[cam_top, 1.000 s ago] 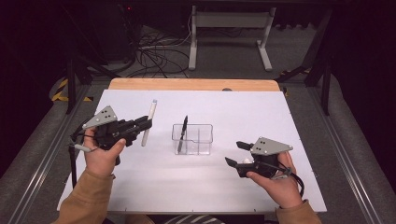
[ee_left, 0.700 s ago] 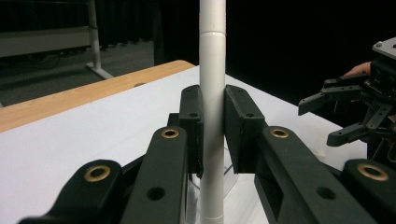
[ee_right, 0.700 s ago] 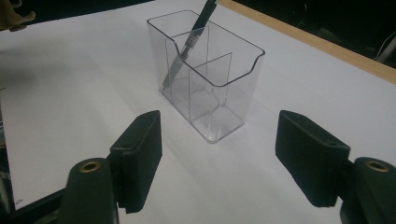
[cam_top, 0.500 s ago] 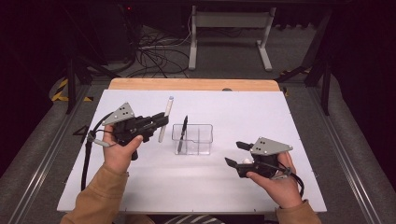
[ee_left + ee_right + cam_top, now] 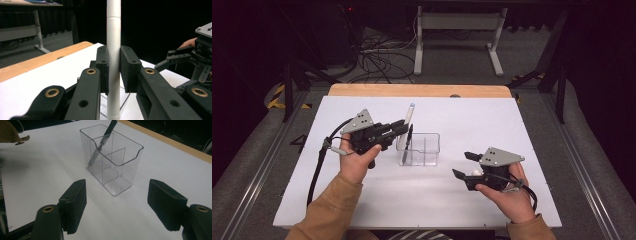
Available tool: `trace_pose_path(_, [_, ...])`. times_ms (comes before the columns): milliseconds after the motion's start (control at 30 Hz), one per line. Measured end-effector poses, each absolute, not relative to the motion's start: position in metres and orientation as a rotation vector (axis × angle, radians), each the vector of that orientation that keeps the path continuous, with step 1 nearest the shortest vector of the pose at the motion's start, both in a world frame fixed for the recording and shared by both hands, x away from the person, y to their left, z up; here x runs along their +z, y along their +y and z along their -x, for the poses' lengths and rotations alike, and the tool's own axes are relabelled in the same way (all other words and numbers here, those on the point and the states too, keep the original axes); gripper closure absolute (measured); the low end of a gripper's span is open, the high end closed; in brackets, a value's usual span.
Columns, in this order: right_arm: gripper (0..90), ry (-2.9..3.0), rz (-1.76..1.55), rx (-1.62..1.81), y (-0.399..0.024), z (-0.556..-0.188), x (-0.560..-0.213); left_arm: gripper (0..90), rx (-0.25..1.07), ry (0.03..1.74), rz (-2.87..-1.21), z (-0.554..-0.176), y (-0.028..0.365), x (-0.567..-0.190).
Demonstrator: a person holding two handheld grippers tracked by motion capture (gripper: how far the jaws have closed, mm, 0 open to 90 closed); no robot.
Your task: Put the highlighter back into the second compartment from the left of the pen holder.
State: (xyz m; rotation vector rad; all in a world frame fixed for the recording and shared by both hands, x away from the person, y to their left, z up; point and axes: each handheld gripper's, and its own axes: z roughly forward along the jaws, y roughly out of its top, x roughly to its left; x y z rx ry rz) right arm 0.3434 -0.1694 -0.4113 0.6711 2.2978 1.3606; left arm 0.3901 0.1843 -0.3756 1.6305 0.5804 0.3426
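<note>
White pen [image 5: 113,62], black pen [image 5: 105,138], clear holder [image 5: 125,160], white table [image 5: 532,130].

My work surface is a white table top [image 5: 532,150] with a wooden strip [image 5: 422,90] along its far edge. Beyond it I see a grey floor [image 5: 462,60], loose black cables [image 5: 377,57] and a grey metal stand [image 5: 457,30]. The surrounding room is dark.

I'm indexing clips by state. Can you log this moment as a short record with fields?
work in hand: carrying a white pen to the clear organizer
left gripper: shut on the white pen, beside the organizer
right gripper: open, nothing between its jaws
organizer contents: one black pen leaning in an end compartment
surface: white table
</note>
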Motion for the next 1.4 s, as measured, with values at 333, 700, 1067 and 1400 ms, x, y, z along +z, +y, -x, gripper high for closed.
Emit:
trace_pose_path(333, [32.3, 2.308, -0.674, 1.359, -0.169, -0.344, -0.413, 78.6, 0.344, 0.555, -1.622, -0.399, 0.168, -0.383])
trace_pose_path(700, [32.3, 2.317, -0.673, 1.357, -0.168, -0.345, -0.415, 78.6, 0.332, 0.544, -1.591, -0.410, 0.156, -0.393])
trace_pose_path(1067, [32.1, 2.317, -0.673, 1.358, -0.168, -0.345, -0.415, 78.6, 0.324, 0.544, -1.583, -0.419, 0.144, -0.399])
trace_pose_path(1400, [32.0, 2.316, -0.663, 1.362, -0.168, -0.344, -0.414, 78.6, 0.336, 0.547, -1.594, -0.422, 0.140, -0.403])
